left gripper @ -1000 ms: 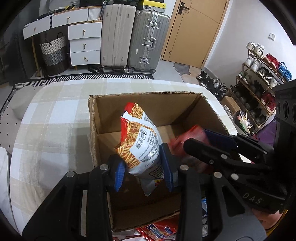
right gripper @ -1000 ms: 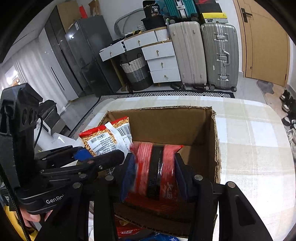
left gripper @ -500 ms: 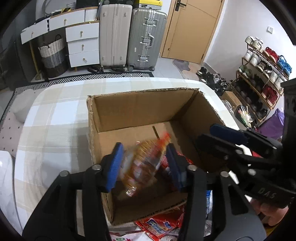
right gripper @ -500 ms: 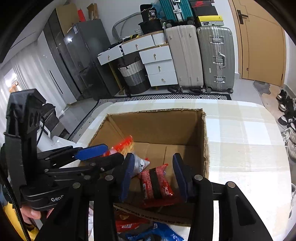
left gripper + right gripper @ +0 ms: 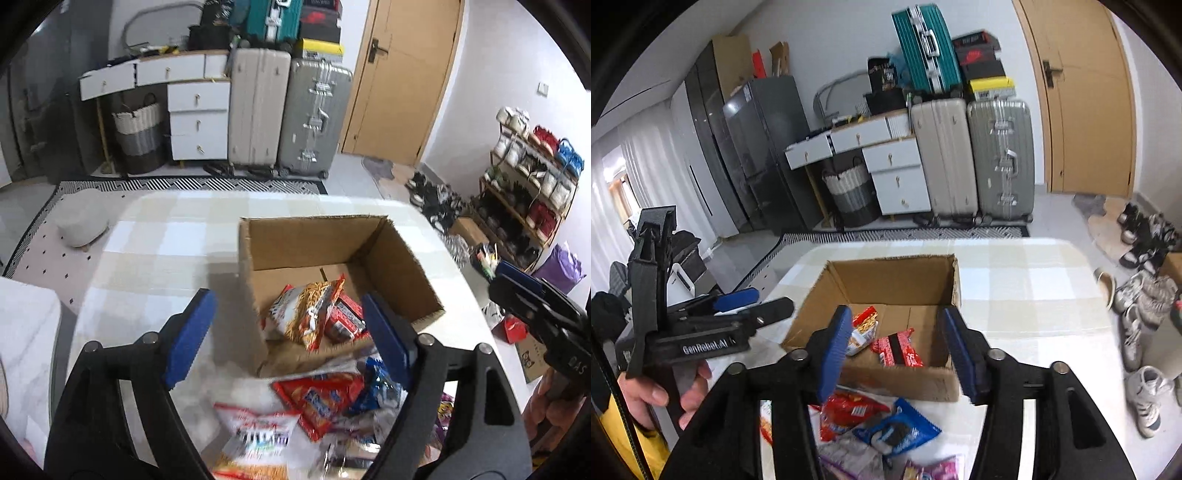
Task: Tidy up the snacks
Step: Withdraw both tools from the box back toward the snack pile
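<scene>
Jaws of both grippers, left (image 5: 284, 336) and right (image 5: 894, 350), released, empty; two packets lie in box (image 5: 886, 273), centre frame; pile (image 5: 317, 398) below awaits sorting.

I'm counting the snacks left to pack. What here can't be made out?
- Snack pile, left wrist view: motion-blurred and cut by the bottom edge; count and labels unreadable.
- Same pile, right wrist view: partly behind the right gripper.
- Cardboard box floor: near wall hides part.
</scene>
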A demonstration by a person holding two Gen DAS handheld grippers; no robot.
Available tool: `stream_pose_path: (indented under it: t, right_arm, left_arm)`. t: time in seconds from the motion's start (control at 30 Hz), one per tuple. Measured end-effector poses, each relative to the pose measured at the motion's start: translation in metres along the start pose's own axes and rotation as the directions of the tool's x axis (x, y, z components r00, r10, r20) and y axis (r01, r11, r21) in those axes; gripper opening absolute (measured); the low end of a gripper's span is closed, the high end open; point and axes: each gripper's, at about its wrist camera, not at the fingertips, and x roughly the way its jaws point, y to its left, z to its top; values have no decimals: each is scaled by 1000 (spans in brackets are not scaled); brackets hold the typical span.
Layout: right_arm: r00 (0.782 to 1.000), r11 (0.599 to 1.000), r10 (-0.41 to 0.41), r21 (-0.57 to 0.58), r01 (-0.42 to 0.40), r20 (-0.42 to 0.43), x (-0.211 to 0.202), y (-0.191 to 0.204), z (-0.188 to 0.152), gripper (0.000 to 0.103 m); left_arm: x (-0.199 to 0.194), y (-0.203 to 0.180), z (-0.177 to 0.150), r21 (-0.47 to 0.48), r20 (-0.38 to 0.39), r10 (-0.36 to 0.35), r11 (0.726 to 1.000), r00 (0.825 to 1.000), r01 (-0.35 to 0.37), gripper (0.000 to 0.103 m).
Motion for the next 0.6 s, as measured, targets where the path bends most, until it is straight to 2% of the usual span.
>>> stream_pose_path:
  t: [0.17,0.23,0.27,0.33,0.43,0.5,0.53,0.6]
  right_arm:
    - [996,999,27,-42,-24,89,-55,25,-19,73]
    - [992,998,35,-53,-29,118,-76,36,-29,88]
    - [990,998,46,-49,-40,131,-86,40,-35,91]
    - [984,997,72,-31,-67,162,-109,45,-46,93]
    - [979,997,71,-27,-67,194,-138,55,-63,97]
    - [976,997,70,-44,-62,208,-152,64,-72,97]
    - [973,997,72,-49,-63,218,-160,67,-79,97]
    - [969,997,76,-50,-66,234,-173,71,-89,97]
  left_arm:
    - [-60,3,-25,-8,70,25,1000,997,-24,83]
    - [-80,3,-37,-4,93,31,1000,995,-31,83]
    - [-91,2,-43,-3,105,38,999,994,-38,84]
    - [-112,-2,-56,4,128,50,999,991,-51,84]
    - [-142,-9,-77,13,150,53,998,987,-55,85]
    - [-164,-12,-90,16,177,57,998,983,-60,91]
    - [-175,-14,-97,20,191,60,998,980,-65,100]
    - [-195,-20,-110,34,235,72,996,969,-82,103]
